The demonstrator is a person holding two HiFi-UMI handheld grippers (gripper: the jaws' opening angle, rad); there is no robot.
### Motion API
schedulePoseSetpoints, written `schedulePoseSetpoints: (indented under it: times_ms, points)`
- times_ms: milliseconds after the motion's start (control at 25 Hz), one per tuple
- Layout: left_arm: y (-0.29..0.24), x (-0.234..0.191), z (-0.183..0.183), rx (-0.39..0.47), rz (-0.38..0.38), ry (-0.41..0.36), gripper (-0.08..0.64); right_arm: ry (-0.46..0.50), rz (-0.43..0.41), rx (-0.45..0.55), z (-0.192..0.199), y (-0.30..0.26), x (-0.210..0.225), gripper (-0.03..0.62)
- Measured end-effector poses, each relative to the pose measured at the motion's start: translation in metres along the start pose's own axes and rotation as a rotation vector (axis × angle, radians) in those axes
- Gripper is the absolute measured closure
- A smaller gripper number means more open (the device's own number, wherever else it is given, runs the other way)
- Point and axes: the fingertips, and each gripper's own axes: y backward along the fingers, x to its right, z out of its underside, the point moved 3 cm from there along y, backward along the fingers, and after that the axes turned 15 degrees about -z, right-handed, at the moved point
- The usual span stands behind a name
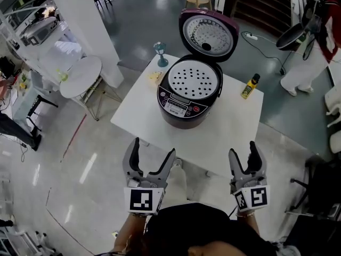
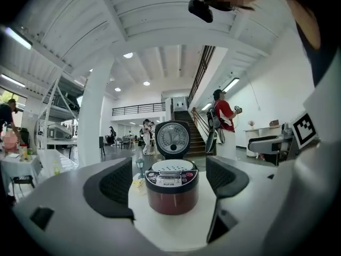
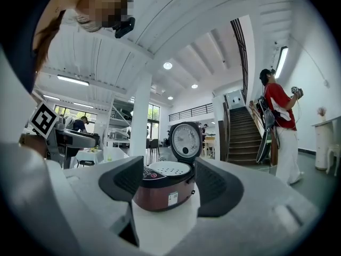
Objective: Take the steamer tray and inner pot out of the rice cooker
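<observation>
A maroon rice cooker [image 1: 187, 101] stands on the white table [image 1: 224, 132] with its lid [image 1: 208, 33] swung up at the back. A white perforated steamer tray [image 1: 193, 80] sits in its top; the inner pot is hidden under it. My left gripper [image 1: 151, 158] is open near the table's front left corner, well short of the cooker. My right gripper [image 1: 247, 154] is open over the front right edge. Both gripper views show the rice cooker [image 2: 171, 188] [image 3: 162, 188] ahead between empty jaws.
A yellow bottle [image 1: 249, 86] lies on the table's right side. A small teal goblet [image 1: 160, 53] and a yellowish item [image 1: 155, 78] are at the back left. A round white side table [image 1: 81, 76] stands to the left. A person [image 1: 314, 47] stands at the far right.
</observation>
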Motion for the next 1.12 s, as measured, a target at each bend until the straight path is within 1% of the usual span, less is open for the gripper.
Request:
schedulePoseSetpoints:
  times_ms: [160,320,400,520,600,760,880,1040,1120]
  points:
    - [-0.042,-0.008,-0.01,-0.012,0.022,-0.018,0.147,0.006,0.016,0.002,-0.01,-0.036,0.015,0.299]
    - [-0.088,-0.019,-0.018,-0.016,0.02,-0.052,0.147,0.005,0.031,-0.012,-0.015,-0.074,0.037,0.299]
    - [-0.112,-0.023,-0.018,-0.021,0.027,-0.081,0.147,0.009,0.037,-0.014,-0.016,-0.092,0.047,0.299]
    - [-0.147,-0.028,-0.017,-0.046,0.043,-0.089,0.147,0.022,0.031,-0.023,-0.018,-0.12,0.06,0.299]
    - [-0.17,-0.03,-0.015,-0.074,0.066,-0.105,0.147,0.032,0.031,-0.037,-0.019,-0.137,0.068,0.299]
    - [-0.218,-0.032,0.0,-0.151,0.132,-0.146,0.147,0.029,0.066,-0.051,-0.016,-0.166,0.088,0.299]
    - [-0.248,-0.029,0.007,-0.192,0.162,-0.158,0.147,0.03,0.077,-0.063,-0.013,-0.185,0.101,0.299]
    - [-0.278,-0.028,0.02,-0.258,0.185,-0.258,0.147,0.033,0.084,-0.098,-0.006,-0.207,0.116,0.299]
    - [-0.294,-0.027,0.027,-0.282,0.206,-0.278,0.147,0.029,0.088,-0.113,-0.002,-0.218,0.122,0.299]
